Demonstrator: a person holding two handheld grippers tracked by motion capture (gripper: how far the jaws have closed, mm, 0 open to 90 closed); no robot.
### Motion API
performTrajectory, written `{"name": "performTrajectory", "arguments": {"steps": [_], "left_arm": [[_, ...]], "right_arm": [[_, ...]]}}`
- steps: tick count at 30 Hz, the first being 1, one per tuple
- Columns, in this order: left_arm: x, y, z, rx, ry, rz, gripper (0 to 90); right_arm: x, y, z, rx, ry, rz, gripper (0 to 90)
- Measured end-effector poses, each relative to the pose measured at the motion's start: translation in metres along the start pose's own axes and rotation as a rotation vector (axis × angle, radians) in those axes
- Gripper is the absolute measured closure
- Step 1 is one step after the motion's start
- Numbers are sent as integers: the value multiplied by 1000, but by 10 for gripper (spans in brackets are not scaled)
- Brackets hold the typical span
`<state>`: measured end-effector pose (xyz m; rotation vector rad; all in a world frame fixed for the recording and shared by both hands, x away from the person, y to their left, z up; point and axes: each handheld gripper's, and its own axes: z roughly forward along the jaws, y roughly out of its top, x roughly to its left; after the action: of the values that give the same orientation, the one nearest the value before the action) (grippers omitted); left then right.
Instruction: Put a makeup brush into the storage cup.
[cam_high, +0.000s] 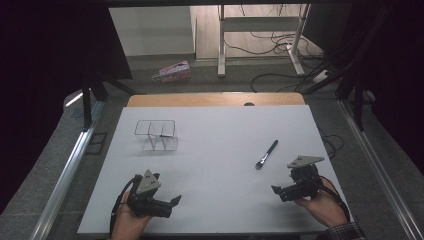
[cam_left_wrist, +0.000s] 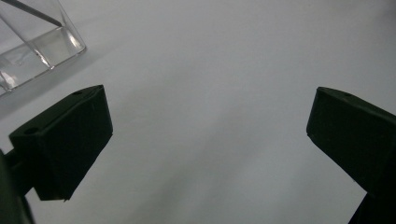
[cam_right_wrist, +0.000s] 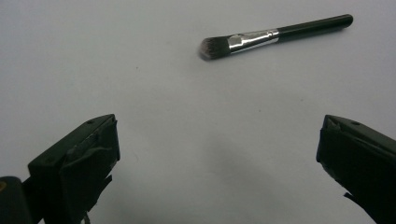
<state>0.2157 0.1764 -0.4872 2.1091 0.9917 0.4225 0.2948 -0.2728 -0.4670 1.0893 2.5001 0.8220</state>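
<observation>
Brush (cam_right_wrist: 275, 35) lies flat on the table (cam_high: 220, 150) just ahead of your right gripper (cam_right_wrist: 217, 154), whose jaws stand wide apart ready to straddle the handle, while your left gripper (cam_left_wrist: 205, 140), jaws also apart, waits near the clear organizer (cam_left_wrist: 32, 42).

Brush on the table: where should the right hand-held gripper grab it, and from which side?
Probably the black handle of the brush, just past the silver ferrule. It lies flat on the table, nothing touching it, bristles toward the person. Come from above with the open right hand-held gripper, jaws closing across the thin handle; the bristles would squash.
</observation>
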Motion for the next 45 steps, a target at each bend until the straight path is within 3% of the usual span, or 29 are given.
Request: {"name": "performTrajectory", "arguments": {"steps": [15,28,45], "left_arm": [[0,0,0,-1,-1,1,11],[0,0,-2,-2,-1,2,13],[0,0,-2,0,-6,11,15]], "right_arm": [[-16,22,11,46,-37,39,0],[-30,48,23,67,-43,115,0],[-35,74,43,83,-94,152,23]]}}
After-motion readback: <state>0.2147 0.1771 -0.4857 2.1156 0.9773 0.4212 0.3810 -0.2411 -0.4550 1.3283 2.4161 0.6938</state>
